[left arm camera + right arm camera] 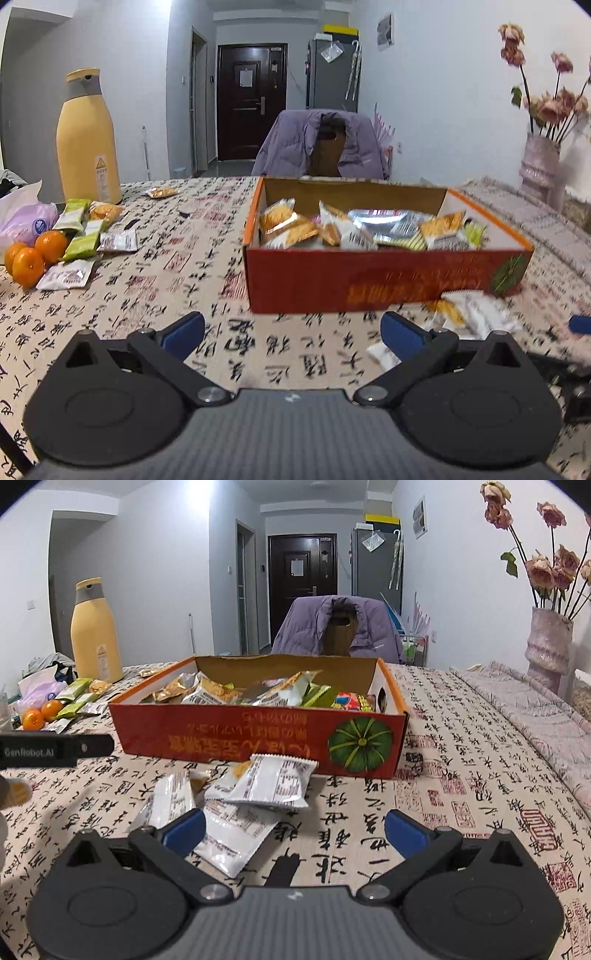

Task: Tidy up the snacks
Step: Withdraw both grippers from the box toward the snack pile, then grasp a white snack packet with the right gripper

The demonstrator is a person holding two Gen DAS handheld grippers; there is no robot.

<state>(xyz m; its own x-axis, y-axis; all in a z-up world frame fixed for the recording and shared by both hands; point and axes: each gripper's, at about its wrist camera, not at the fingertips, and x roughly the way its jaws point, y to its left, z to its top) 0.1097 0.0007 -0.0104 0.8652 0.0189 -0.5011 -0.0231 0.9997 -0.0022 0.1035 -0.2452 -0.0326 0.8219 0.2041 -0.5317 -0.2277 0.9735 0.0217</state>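
Down low in the right wrist view, the right gripper (294, 829) hangs just above the table, blue fingers spread wide with nothing between them, and a small pile of white snack packets (236, 805) lies on the calligraphy-print tablecloth (461, 794) right under its left finger, with the topmost packet's edge right up at the front wall of the box. Over on the left wrist view, the left gripper (291, 332) is just as wide apart and just as empty, hovering over bare cloth, with that same pile showing blurred beside its right finger. Straight ahead sits the red cardboard box (229, 734), a green pumpkin printed on its front wall at the right, and it is heaped with orange, white, green and silver snack packets (354, 229). Off to the left, well apart from the box, more loose packets (86, 236), green and white and orange, are scattered next to three tangerines (33, 254) and a pale plastic bag (22, 218). Behind them stands a tall yellow bottle (86, 144) with a grey collar, upright. Further back, a purple jacket (317, 142) is draped over a chair at the table's far edge, a vase of dried roses (548, 642) stands at far right, and a dark door (251, 103) closes off the hallway.
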